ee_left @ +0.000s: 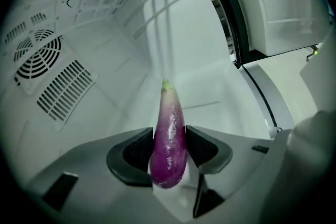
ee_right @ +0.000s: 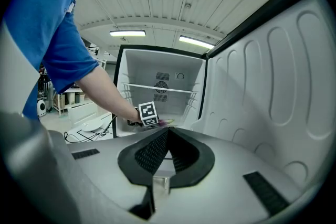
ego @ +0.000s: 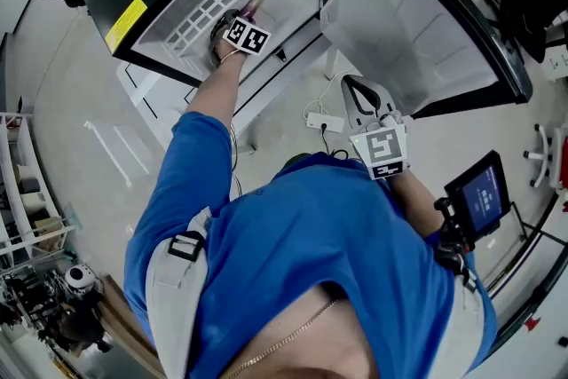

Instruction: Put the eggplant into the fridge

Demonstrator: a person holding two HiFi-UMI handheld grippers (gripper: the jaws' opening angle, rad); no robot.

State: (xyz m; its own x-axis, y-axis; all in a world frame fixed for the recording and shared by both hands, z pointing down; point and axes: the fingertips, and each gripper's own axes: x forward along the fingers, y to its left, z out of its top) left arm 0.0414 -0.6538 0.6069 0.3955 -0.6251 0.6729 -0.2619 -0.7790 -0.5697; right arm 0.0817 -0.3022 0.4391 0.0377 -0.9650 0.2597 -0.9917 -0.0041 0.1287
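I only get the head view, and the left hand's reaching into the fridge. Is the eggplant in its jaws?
Observer: Yes. The left gripper is shut on the eggplant, green tip pointing into the fridge.
Operator: What's behind it?
Observer: A round fan grille at the back.
Operator: And the other jaws?
Observer: The right gripper is shut, nothing in it.

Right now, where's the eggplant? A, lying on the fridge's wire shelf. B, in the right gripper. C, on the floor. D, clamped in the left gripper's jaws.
D: the eggplant sits pinched between the pads of the left gripper, pointing into the fridge; the right gripper is shut with nothing in it.
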